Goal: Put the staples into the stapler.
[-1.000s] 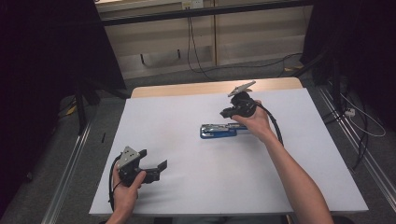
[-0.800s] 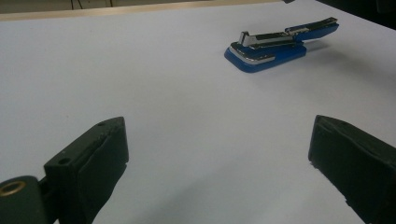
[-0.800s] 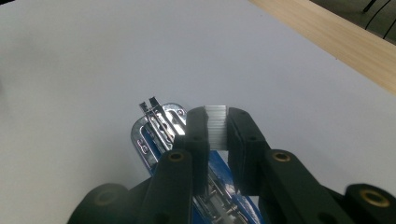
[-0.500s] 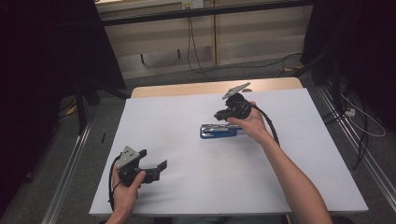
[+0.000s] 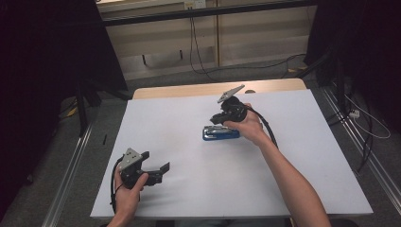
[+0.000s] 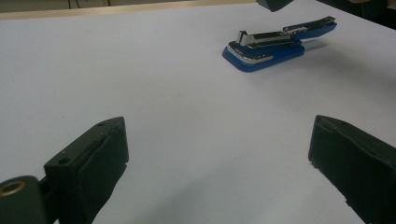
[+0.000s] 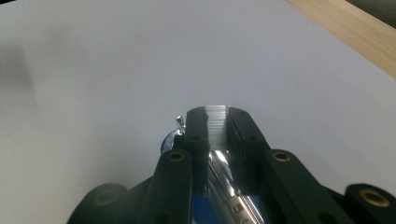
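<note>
The right gripper (image 5: 221, 117) pinches a strip of staples (image 7: 216, 119) between narrowly closed jaws, directly above the open blue stapler (image 5: 221, 133), which lies just right of the table's centre, its long axis running left to right across the white table (image 5: 302, 170). Near the front left corner the left gripper (image 5: 158, 171) hovers, jaws spread wide and empty, well apart from the stapler. Bare tabletop lies between them; nothing blocks the way. The right hand is far nearer.
</note>
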Demonstrator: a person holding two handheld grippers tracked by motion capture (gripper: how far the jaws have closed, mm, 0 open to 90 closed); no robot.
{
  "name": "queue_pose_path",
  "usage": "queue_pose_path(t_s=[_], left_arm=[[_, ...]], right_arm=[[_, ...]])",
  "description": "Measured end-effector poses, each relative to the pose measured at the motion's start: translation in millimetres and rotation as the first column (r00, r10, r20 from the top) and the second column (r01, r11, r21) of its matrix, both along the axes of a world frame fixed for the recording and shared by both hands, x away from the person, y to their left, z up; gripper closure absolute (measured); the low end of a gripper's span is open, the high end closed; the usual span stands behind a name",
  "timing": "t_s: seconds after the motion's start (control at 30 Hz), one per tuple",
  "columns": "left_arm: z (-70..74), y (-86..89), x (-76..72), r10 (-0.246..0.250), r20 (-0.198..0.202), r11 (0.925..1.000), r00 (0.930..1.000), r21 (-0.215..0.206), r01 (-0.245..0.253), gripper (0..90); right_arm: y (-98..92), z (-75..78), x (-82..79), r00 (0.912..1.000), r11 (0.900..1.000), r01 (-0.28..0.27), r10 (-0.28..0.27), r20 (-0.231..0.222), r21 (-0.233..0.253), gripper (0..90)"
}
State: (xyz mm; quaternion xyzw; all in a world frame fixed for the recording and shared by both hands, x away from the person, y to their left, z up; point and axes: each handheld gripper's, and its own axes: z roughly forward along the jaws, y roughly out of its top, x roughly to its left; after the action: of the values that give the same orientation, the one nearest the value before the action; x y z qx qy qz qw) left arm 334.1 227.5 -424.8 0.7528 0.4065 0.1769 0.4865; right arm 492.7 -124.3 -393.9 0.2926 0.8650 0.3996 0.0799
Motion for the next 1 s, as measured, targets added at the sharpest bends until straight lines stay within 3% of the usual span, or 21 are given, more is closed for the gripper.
queue_pose_path(t_s=[0.27,0.43,0.53,0.67,0.83,1.0], left_arm=[[0.6,1.0,-0.4,0.002,0.003,1.0,1.0,-0.004,-0.002,5.0],[0.5,0.2,-0.6,-0.001,0.001,1.0,1.0,-0.001,0.001,5.0],[0.4,0.6,-0.2,-0.001,0.002,1.0,1.0,-0.005,0.001,5.1],[0.0,0.1,-0.2,-0.011,-0.003,0.9999,0.9999,0.001,0.011,5.1],[0.2,0.0,-0.5,-0.01,0.0,0.9999,0.9999,-0.004,0.01,5.1],[0.2,0.3,0.0,-0.004,0.001,1.0,1.0,-0.004,0.004,5.1]], right_arm=[[10.1,0.5,1.2,0.9979,0.998,-0.062,0.061,0.02,0.023,79.1],[9.0,-0.6,4.0,0.9979,0.998,-0.062,0.061,0.021,0.031,79.1],[8.2,-3.4,5.6,0.997,0.997,-0.074,0.074,0.02,0.012,79.0],[10.0,-7.3,5.6,0.9905,0.993,-0.119,0.12,0.067,-0.01,79.0],[11.7,-9.5,6.6,0.9873,0.991,-0.133,0.133,0.087,-0.015,79.0],[8.8,-7.4,9.1,0.9887,0.992,-0.128,0.126,0.082,0.022,79.0]])
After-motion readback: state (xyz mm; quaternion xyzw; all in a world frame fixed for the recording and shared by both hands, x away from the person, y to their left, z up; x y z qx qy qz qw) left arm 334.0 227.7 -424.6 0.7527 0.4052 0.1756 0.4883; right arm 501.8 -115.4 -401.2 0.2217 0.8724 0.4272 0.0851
